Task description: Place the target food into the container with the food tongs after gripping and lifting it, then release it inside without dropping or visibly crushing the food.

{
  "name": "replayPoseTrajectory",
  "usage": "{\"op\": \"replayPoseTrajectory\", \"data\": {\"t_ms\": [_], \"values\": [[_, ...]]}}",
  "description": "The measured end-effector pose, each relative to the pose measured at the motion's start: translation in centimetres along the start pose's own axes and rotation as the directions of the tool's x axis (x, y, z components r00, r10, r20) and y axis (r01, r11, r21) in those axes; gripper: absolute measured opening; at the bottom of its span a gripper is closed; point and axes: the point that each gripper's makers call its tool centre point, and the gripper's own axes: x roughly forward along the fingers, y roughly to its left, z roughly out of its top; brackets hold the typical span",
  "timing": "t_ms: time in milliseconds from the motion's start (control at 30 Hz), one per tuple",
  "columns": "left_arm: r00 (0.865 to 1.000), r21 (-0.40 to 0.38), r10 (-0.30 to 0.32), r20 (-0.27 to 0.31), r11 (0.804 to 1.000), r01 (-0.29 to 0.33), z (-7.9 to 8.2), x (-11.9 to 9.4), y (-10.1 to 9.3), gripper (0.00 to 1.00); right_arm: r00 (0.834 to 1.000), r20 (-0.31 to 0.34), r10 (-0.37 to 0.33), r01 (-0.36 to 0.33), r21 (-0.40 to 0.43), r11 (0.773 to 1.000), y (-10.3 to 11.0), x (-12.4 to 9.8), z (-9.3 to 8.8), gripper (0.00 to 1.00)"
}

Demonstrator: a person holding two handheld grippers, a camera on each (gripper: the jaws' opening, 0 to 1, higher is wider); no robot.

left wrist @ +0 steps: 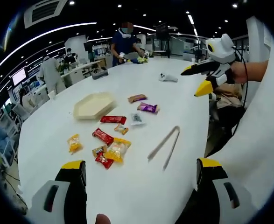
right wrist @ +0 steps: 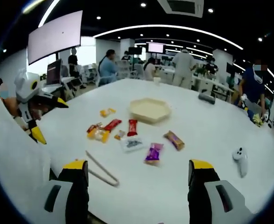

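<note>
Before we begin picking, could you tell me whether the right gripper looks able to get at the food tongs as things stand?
Probably yes: the right gripper is open, and the food tongs lie alone on bare table just ahead of its left jaw, apart from the snack packets.

both views look down from above the near edge of the white table (left wrist: 141,196), well back from the things on it. the left gripper view faces across from one side, the right gripper view from the opposite side; both share the tray (left wrist: 94,105) and food tongs (right wrist: 101,169).

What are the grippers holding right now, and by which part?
Nothing. The left gripper and right gripper are both open above the table; the tongs lie untouched.
</note>
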Motion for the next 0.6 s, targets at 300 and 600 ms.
{"op": "replayPoseTrajectory", "data": {"t_ms": [300, 600], "values": [[1.000, 0.004, 0.016, -0.012, 1.000, -0.016, -0.4, 0.1, -0.2, 0.99, 0.999, 0.012, -0.037, 0.038, -0.056, 0.998, -0.4, -0.5, -0.3, 0.89], [1.000, 0.004, -0.010, -0.017, 1.000, 0.010, 0.0, 0.6, -1.2, 0.98, 0.997, 0.014, -0.078, 0.078, 0.000, 0.997, -1.2, -1.6, -1.5, 0.89]]}}
